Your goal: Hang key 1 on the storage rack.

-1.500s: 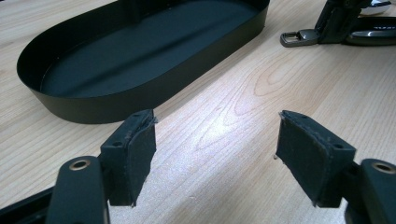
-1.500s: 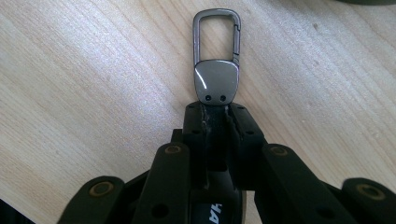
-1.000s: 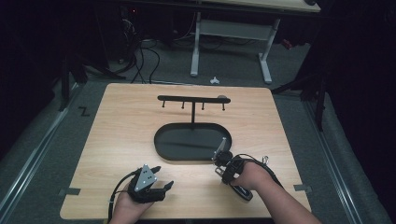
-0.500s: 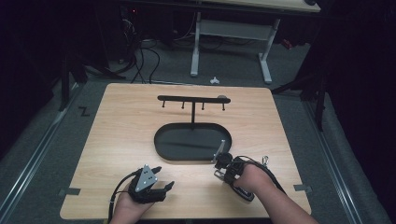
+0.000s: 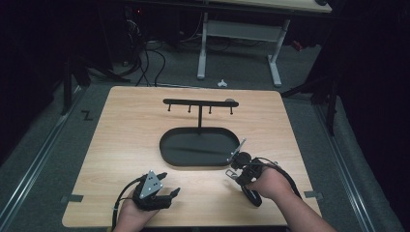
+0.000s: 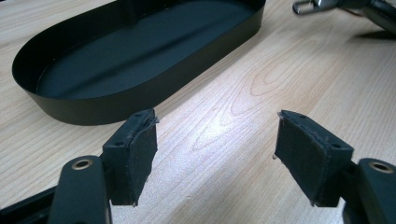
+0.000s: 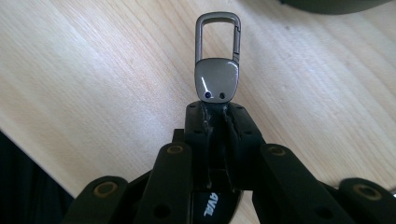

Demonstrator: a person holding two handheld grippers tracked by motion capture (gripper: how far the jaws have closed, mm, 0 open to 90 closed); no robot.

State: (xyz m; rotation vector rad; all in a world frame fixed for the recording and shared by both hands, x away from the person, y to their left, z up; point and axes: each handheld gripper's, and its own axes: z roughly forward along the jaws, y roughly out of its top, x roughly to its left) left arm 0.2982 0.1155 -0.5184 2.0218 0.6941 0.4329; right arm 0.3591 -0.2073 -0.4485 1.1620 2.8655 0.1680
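A grey metal carabiner clip [image 7: 217,70] sticks out of my right gripper [image 7: 215,112], which is shut on its lower end. In the high view my right gripper [image 5: 235,163] holds the clip [image 5: 238,149] just above the table, at the near right end of the black oval tray [image 5: 164,154]. A black hook rack [image 5: 199,102] rises on a post from the tray's far side. My left gripper [image 5: 169,183] rests at the table's front left, open, with nothing between its pads [image 6: 215,135]. The tray wall [image 6: 140,93] lies ahead of it.
The wooden table [image 5: 125,125] carries the tray and rack near its middle. Beyond its far edge stand a desk frame [image 5: 237,34] and cables on the floor. The clip [image 6: 308,5] shows at the top right of the left gripper view.
My right gripper has shifted and turned a little with the clip, staying by the tray's right end. The left gripper has stayed put.
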